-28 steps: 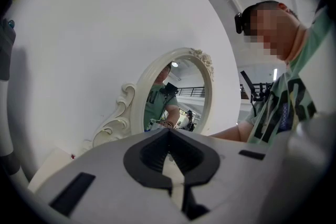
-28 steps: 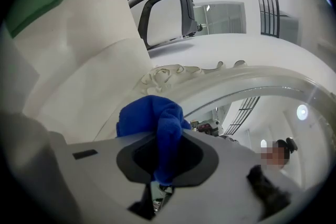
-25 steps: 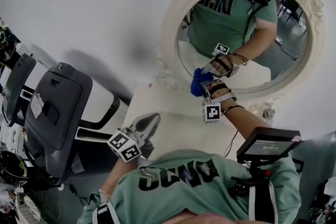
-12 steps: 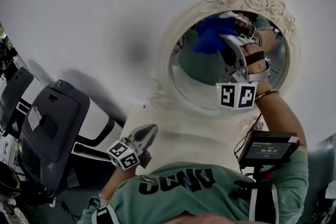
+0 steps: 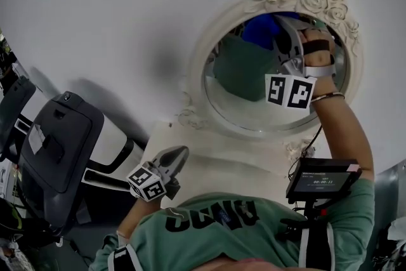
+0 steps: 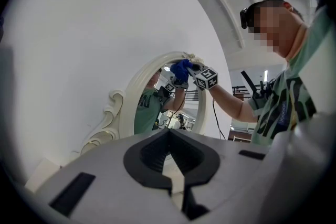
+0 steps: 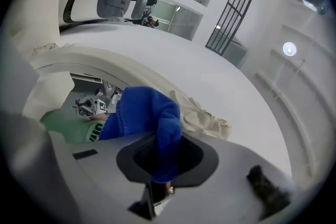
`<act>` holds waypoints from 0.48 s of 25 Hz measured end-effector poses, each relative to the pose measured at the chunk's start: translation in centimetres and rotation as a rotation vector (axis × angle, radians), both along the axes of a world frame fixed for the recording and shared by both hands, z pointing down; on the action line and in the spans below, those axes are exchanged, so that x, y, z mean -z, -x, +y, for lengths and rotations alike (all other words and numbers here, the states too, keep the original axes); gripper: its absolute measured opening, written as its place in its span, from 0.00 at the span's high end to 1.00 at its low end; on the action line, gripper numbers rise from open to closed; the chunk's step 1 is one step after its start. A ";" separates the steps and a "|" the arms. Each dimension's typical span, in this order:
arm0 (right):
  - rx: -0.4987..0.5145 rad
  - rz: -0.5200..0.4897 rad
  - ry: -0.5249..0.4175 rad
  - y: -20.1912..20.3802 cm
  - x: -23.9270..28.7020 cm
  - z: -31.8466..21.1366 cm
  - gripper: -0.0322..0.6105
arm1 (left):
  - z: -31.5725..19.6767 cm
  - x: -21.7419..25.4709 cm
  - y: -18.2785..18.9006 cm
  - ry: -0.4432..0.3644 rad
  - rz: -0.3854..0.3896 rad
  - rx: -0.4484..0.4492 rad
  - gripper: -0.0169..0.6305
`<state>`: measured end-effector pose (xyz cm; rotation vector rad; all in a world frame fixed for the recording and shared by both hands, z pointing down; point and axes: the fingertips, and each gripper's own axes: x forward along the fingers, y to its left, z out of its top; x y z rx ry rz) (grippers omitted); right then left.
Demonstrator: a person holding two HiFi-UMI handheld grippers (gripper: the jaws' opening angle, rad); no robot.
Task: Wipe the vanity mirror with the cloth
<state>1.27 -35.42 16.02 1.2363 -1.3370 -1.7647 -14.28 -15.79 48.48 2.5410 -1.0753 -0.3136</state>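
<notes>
Vanity mirror, oval, in a carved cream frame (image 5: 238,82), fills the upper right of the head view. The fluffy blue cloth (image 5: 266,28) now presses on the top of its glass, just under the rose carving. A second ago it sat at the glass's lower edge, near the white desk (image 5: 216,168). The right tongs (image 5: 282,32) are clenched on a fold of the cloth. The left tongs (image 5: 181,152) have stayed low over the desk at lower centre, closed on nothing. One upward sweep looks finished, so wiping is under way, and the sides of the glass probably still need passes.
</notes>
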 end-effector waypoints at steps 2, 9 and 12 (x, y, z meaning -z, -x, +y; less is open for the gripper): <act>0.010 0.000 -0.020 0.2 0.0 0.0 0.88 | -0.3 0.3 -0.2 -0.005 -0.003 -0.004 0.96; 0.057 0.038 0.064 1.2 -9.2 0.2 0.88 | -0.2 0.2 -1.0 0.021 -0.015 -0.015 0.96; 0.087 0.093 0.149 2.3 -17.2 0.5 0.88 | 0.2 -0.4 -0.9 0.047 -0.025 -0.008 0.96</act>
